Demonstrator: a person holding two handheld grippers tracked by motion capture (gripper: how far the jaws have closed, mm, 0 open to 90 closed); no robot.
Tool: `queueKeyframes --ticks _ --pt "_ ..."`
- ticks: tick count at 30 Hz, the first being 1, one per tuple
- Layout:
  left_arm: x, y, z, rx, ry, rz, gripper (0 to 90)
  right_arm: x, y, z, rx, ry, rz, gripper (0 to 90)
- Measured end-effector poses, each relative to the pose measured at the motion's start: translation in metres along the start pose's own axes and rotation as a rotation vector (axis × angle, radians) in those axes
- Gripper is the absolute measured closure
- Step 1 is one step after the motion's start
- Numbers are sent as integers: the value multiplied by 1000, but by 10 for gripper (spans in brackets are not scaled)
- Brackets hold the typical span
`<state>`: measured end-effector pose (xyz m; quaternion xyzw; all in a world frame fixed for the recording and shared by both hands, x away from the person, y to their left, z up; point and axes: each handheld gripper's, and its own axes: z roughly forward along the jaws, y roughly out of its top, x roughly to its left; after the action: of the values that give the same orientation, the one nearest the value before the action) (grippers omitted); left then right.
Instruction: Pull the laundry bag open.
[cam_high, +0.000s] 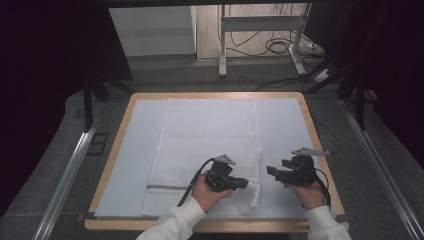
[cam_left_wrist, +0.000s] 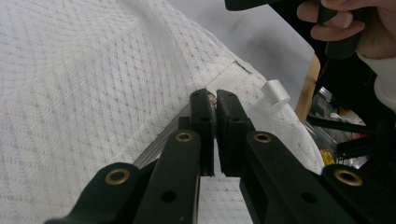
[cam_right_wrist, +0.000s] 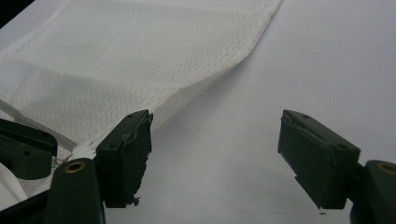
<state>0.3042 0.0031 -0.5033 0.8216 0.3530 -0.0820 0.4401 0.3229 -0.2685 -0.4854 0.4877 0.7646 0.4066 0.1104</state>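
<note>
A wooden-edged table (cam_high: 118, 150) carries a pale blue cloth cover (cam_high: 130, 165). On that cover lies a white mesh laundry bag (cam_high: 205, 145), flat and long, reaching from the far edge toward the person, with a grey zipper (cam_high: 167, 187) running across its near end. The left gripper (cam_high: 240, 183) rests on the bag's near right corner, its black jaws pinched together on the small metal zipper pull (cam_left_wrist: 212, 98). The right gripper (cam_high: 271, 171) hovers just beside the bag's right edge, over bare cover, its jaws spread wide with nothing between them.
</note>
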Motion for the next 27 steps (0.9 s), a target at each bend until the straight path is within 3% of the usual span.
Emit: queueKeyframes --ticks 11,22,27 --pt "0 -1 1 -1 0 2 870 11 2 10 49 137 118 245" --pt "-1 -1 1 -2 1 6 869 16 0 26 110 190 217 255" --pt "-2 -1 3 1 2 11 869 21 1 35 138 192 209 292"
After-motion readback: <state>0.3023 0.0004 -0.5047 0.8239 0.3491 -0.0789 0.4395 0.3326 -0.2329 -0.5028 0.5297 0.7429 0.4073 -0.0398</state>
